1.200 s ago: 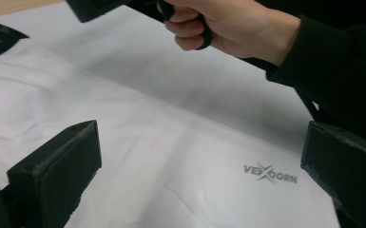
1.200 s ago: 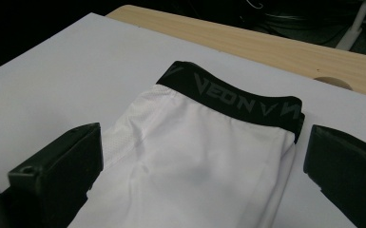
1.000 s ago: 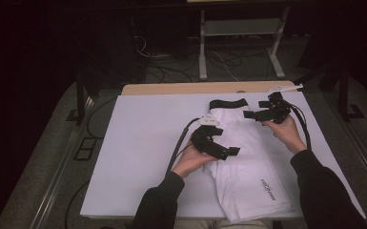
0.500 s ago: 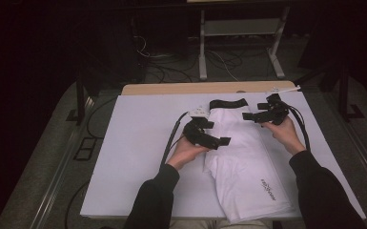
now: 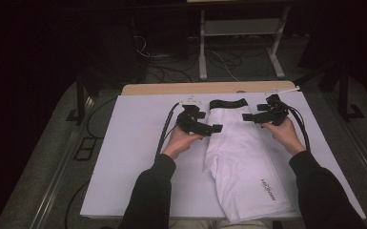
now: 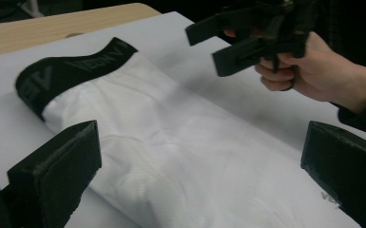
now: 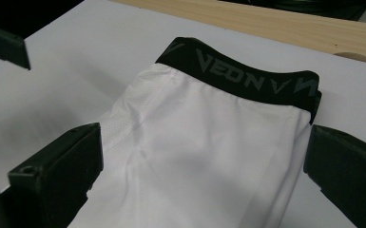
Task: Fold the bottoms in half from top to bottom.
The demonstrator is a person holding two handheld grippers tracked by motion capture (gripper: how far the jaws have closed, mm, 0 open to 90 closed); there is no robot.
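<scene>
- A pair of white shorts [image 5: 240, 162] with a black waistband [image 5: 228, 103] lies folded lengthwise on the white sheet [image 5: 133, 157] that covers the desk [image 5: 171, 88]; the waistband points to the far edge and the leg end reaches the near edge.
- The waistband carries grey lettering, and a small dark print [image 5: 268, 186] sits near the lower end of the shorts.
- The left claw [image 5: 213, 128] is held at the left edge of the shorts just below the waistband; its jaws are spread wide, with the white fabric showing between them in the left gripper view.
- The right claw [image 5: 249, 117] hovers at the right side of the shorts near the waistband, jaws spread wide apart and pointing toward the left claw; in the right gripper view the waistband [image 7: 242, 76] lies ahead between them.
- Neither claw is pinching the fabric; whether a jaw tip touches it cannot be told.
- The person's left hand [image 5: 181, 140] rests on the sheet beside the shorts, and the right hand [image 5: 282, 133] is raised over their right edge.
- A black cable [image 5: 164, 131] trails from the left gripper across the sheet.
- In the left gripper view the right claw [image 6: 218, 42] shows farther off, above the sheet beyond the shorts [image 6: 180, 161].
</scene>
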